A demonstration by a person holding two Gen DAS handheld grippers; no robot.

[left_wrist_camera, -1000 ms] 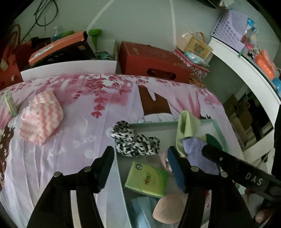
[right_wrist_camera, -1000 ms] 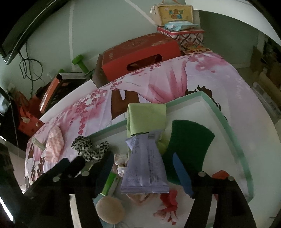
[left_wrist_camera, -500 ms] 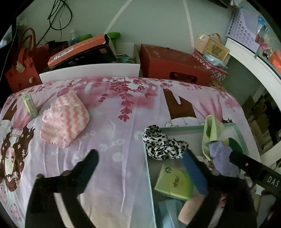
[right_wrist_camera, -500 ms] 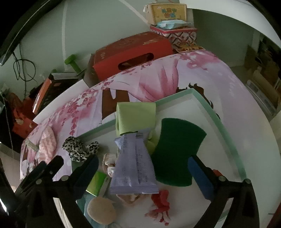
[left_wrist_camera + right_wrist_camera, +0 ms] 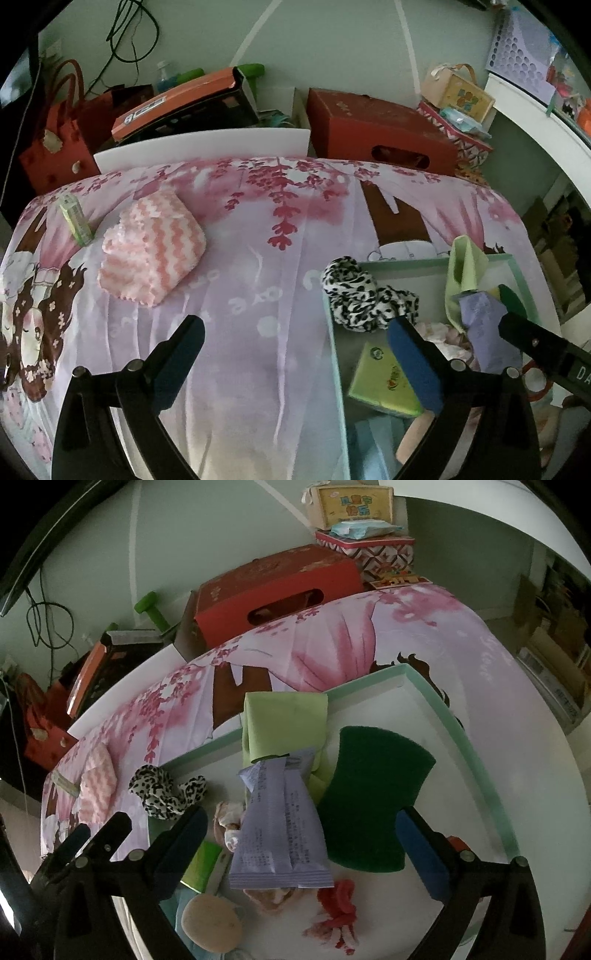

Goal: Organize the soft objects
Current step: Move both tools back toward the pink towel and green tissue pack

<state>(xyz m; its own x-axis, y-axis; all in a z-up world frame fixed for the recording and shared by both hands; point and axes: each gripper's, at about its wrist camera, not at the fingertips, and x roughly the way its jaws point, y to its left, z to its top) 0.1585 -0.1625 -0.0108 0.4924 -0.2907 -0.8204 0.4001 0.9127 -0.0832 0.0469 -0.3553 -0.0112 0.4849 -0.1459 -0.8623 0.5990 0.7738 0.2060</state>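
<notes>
A mint-rimmed white tray [image 5: 454, 723] lies on the pink floral sheet and holds a purple packet [image 5: 282, 827], a green cloth [image 5: 286, 720], a dark green sponge [image 5: 373, 794], a lime tissue pack [image 5: 380, 380], a beige puff [image 5: 210, 923] and a red hair tie [image 5: 338, 901]. A leopard-print scrunchie [image 5: 364, 295] drapes over the tray's left rim. A pink zigzag cloth [image 5: 151, 251] sits apart on the sheet, far left. My left gripper [image 5: 295, 358] is open over the sheet beside the tray. My right gripper [image 5: 301, 849] is open above the purple packet, gripping nothing.
A small green pack [image 5: 75, 219] lies left of the pink cloth. Beyond the bed stand a red box [image 5: 376, 129], an orange-and-black box [image 5: 181, 103], a red bag [image 5: 55, 147] and stacked gift boxes [image 5: 362, 535]. A white shelf [image 5: 546, 122] runs along the right.
Both grippers opened wide. The left view swung left, bringing the pink zigzag cloth closer to the middle. The purple packet lies in the tray, free of the right fingers.
</notes>
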